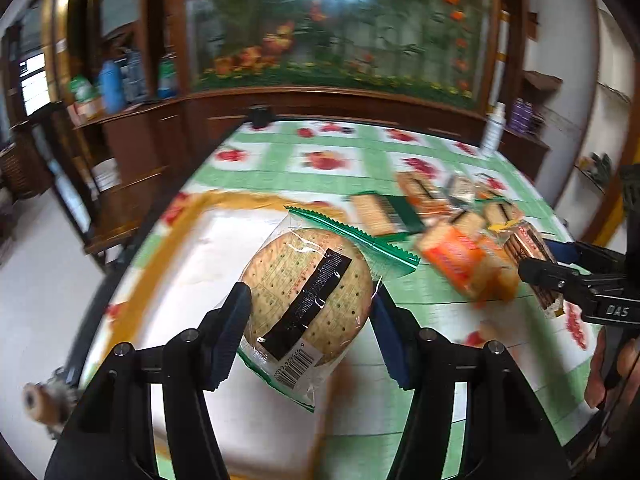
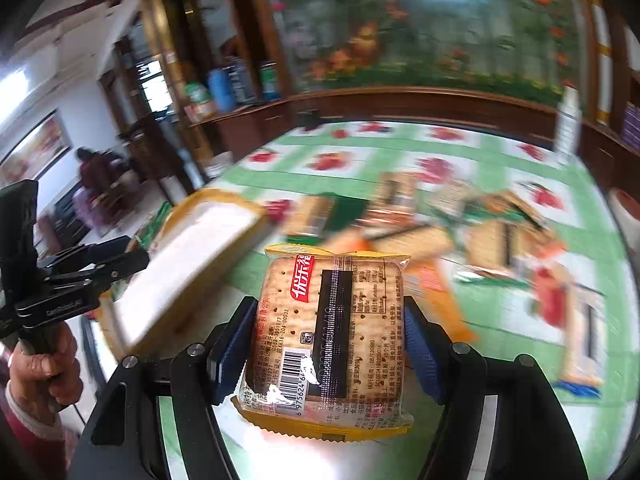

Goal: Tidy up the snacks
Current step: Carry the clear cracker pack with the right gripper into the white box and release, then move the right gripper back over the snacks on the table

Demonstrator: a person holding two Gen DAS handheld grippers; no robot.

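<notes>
Snacks: two packs in hand, pile unsorted.
Your left tongs point(image 1: 310, 300) clasp a round cracker pack point(image 1: 306, 296); right tongs point(image 2: 330, 336) clasp a square pack point(image 2: 330, 340); loose packs point(image 1: 448, 224) await on the surface point(image 1: 340, 184).

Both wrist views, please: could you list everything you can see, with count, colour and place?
Round cracker pack: one, tan, green-edged clear wrapper, between the left pads.
Square cracker pack: one, tan, yellow-edged wrapper, between the right pads.
Tray: one, white with yellow rim, table's left side.
Loose snack packs: several, green, orange, tan, blurred, mid-table.
Tablecloth: green-white checks, red fruit.
White bottle: one, far right edge.
Left hand-held gripper: black, blue pads.
Right hand-held gripper: same.
</notes>
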